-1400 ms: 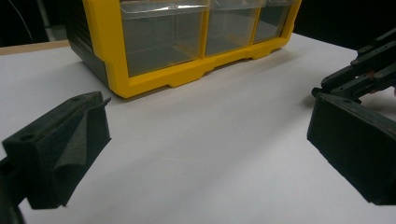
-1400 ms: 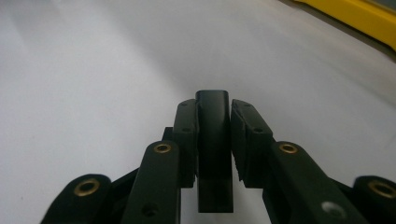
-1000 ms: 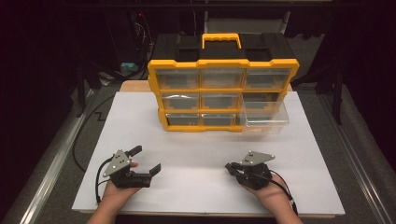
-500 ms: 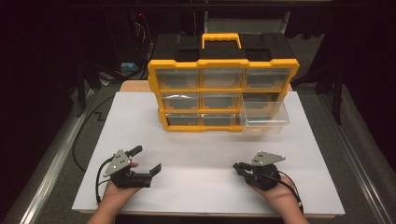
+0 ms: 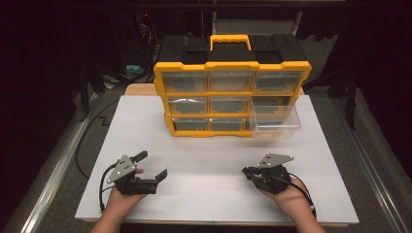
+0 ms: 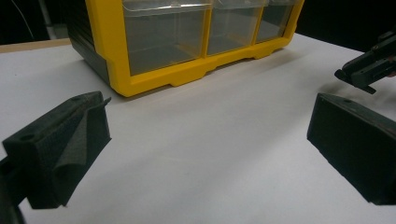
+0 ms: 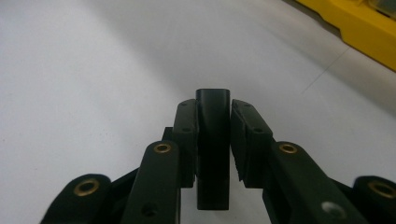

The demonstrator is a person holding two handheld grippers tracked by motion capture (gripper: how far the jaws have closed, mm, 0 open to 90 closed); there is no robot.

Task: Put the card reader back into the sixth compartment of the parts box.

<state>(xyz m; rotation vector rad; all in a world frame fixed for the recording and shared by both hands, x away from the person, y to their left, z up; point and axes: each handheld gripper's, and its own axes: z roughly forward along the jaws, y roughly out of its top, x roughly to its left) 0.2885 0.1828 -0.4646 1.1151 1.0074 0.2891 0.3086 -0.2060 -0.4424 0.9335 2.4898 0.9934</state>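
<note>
A yellow and black organizer [image 5: 232,73] with clear drawers stands at the back of the white board [image 5: 209,160]. Its lower right drawer [image 5: 274,124] is pulled out. My left gripper [image 5: 153,164] rests near the front left, jaws wide open, nothing between them [image 6: 205,130]. At the front right my right gripper [image 5: 246,172] is shut on a small black block [image 7: 213,140], which stands upright between the pads just above the board. The organizer's yellow base [image 6: 154,77] lies ahead of the left jaws, and the right gripper [image 6: 369,70] shows at that view's right edge.
A wooden tabletop edge [image 5: 141,89] shows behind the board. Metal rails [image 5: 58,170] run along both sides, with dark floor and cables beyond. A yellow corner of the organizer [image 7: 369,32] sits at the top right of the right gripper view.
The right hand has shifted slightly to the right with its gripper still closed. The left hand has stayed where it was.
</note>
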